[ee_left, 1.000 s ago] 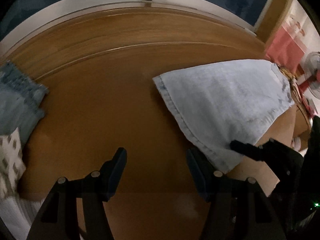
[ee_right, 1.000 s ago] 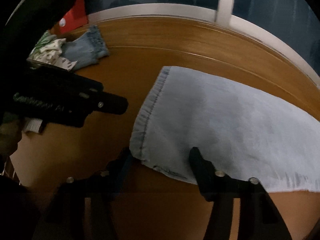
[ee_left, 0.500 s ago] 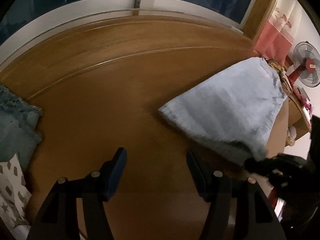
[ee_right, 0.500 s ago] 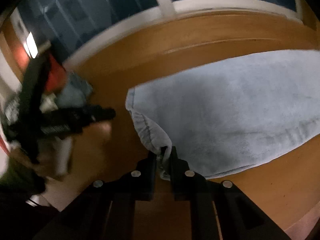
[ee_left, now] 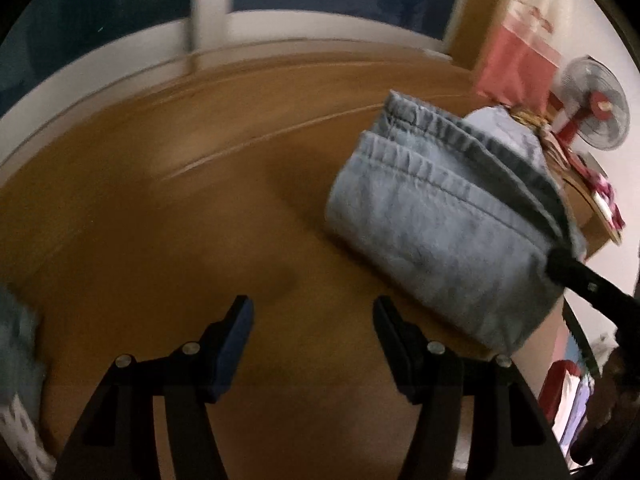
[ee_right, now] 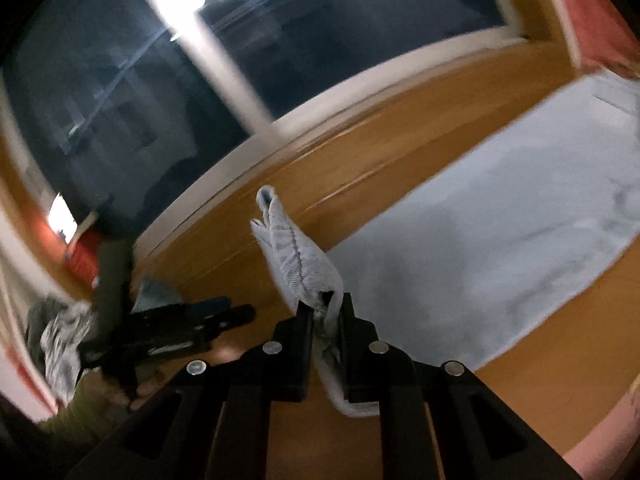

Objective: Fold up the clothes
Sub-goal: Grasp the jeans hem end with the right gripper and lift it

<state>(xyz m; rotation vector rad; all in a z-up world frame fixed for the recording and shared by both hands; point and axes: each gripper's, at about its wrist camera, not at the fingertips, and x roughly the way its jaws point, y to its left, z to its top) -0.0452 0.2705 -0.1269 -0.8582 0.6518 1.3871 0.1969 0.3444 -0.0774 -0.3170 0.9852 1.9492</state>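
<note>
My right gripper (ee_right: 325, 312) is clamped narrow on the hemmed corner of the pale blue denim garment (ee_right: 492, 248), and that pinched corner stands up off the brown wooden table (ee_right: 560, 380) between the black fingers, its stitched edge pointing up past the tips. The rest of the garment lies flat across the table, stretching away to the right in the right wrist view. In the left wrist view the lifted edge is doubled back over the cloth (ee_left: 444, 220), so two stitched hems sit one above the other, with the right gripper's dark finger (ee_left: 576, 272) at the fold's near corner. My left gripper (ee_left: 312, 320) hangs wide, nothing between its blue-padded fingers, over bare table just beside the garment. A small heap of other clothes, blue denim and patterned white fabric (ee_right: 60, 332), sits at the table's far left.
</note>
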